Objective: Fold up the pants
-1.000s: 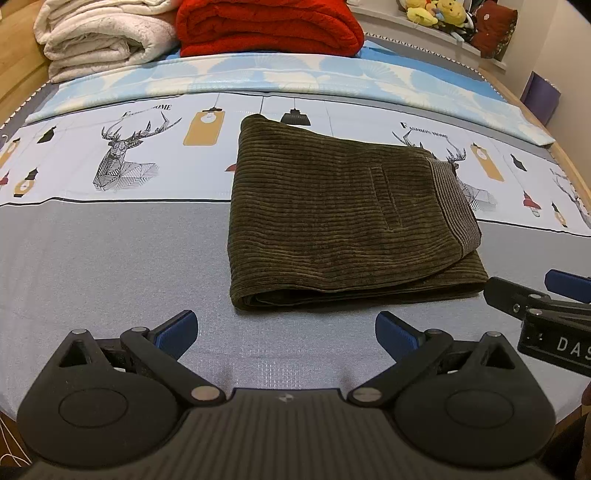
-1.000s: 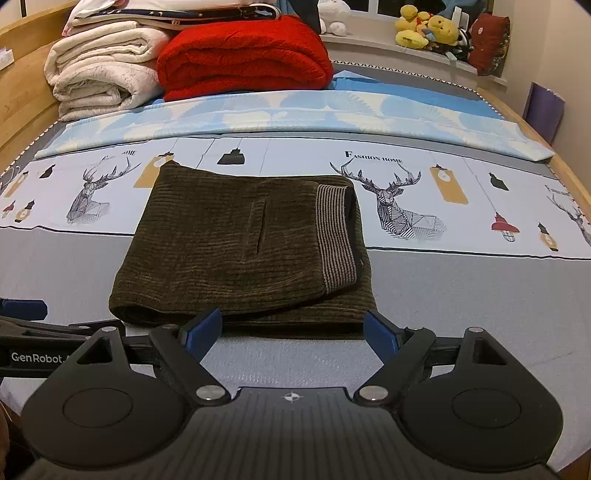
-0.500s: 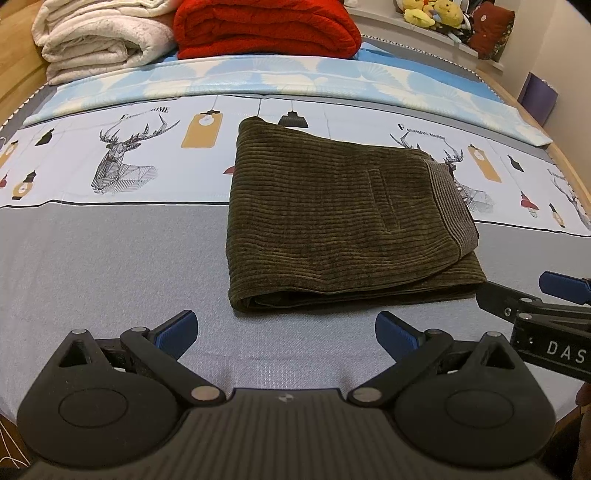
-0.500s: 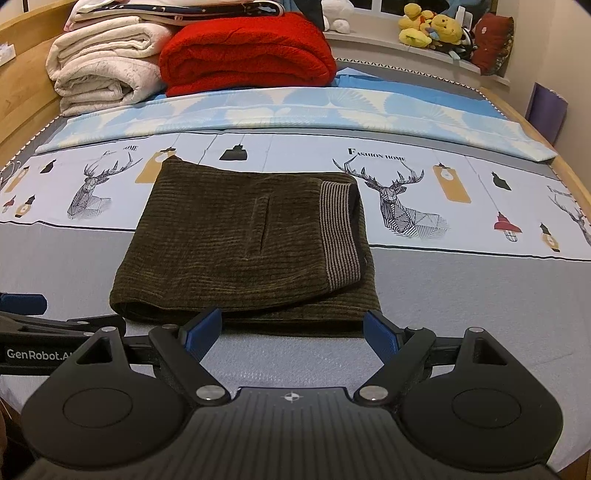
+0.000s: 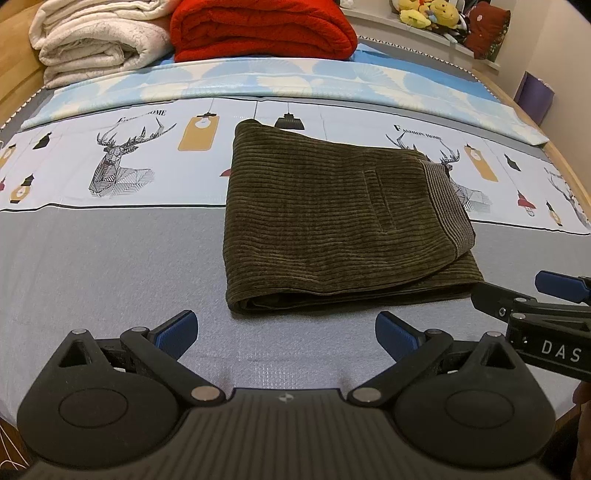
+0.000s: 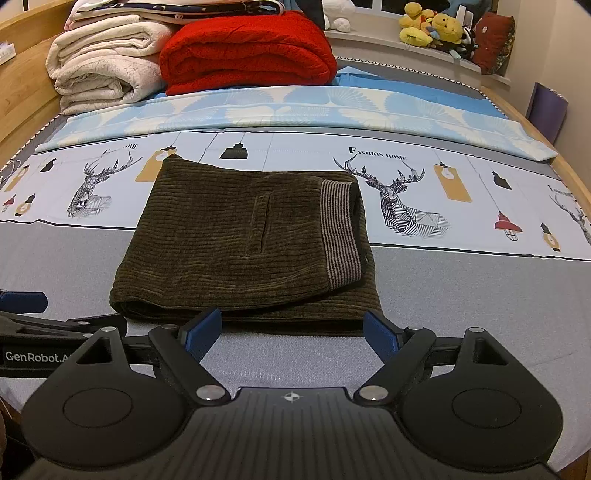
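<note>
The folded pants (image 5: 332, 221) lie just ahead of both spread, empty tools, long axis along the bed's (image 5: 92, 266) near edge, right tool (image 6: 291, 332) nearer than left tool (image 5: 286, 328).

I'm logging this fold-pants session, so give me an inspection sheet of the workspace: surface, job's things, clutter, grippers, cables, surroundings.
Surface: bed with a grey sheet and a deer-print band.
Job's things: olive corduroy pants lie folded into a compact stack, striped waistband on top at the right.
Clutter: red blanket and white blanket stacked at the far end.
Grippers: left gripper open, empty, short of the pants; right gripper open, empty, at the pants' near edge.
Cables: nothing seen.
Surroundings: plush toys on a ledge, wooden bed frame.
</note>
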A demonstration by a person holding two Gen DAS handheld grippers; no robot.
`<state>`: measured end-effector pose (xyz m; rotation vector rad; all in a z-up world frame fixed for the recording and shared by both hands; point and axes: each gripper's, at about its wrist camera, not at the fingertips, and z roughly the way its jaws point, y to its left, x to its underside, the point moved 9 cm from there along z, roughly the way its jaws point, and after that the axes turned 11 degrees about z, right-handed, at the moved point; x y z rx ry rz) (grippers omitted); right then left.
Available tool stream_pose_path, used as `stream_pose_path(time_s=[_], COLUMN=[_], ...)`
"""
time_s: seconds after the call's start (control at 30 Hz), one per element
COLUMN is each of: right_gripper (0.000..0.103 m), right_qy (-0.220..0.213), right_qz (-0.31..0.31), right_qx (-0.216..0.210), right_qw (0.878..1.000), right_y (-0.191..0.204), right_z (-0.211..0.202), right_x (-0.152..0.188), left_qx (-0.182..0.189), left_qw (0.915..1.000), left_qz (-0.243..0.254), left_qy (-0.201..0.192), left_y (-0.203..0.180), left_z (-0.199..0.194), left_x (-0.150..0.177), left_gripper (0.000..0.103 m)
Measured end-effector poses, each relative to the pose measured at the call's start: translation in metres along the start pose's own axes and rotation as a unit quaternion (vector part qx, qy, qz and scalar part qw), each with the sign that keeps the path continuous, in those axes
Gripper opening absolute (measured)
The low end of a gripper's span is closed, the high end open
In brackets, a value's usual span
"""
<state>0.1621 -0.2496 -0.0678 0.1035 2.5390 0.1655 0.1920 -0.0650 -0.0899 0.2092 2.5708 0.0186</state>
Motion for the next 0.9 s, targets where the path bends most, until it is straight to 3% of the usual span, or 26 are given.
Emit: stream_pose_path(time_s=[0.9], right_gripper=[0.085], right_qy=[0.001], right_qz=[0.000], right_qx=[0.001], right_qw=[1.000], right_y=[0.0008], right_z=[-0.0002], right_x=[-0.0005], left_qx=[0.004], left_qw=[0.9999], left_qz=[0.009], left_qy=[-0.007], left_y=[-0.0035], left_z=[-0.0013], left_x=[-0.0004], left_gripper=[0.102])
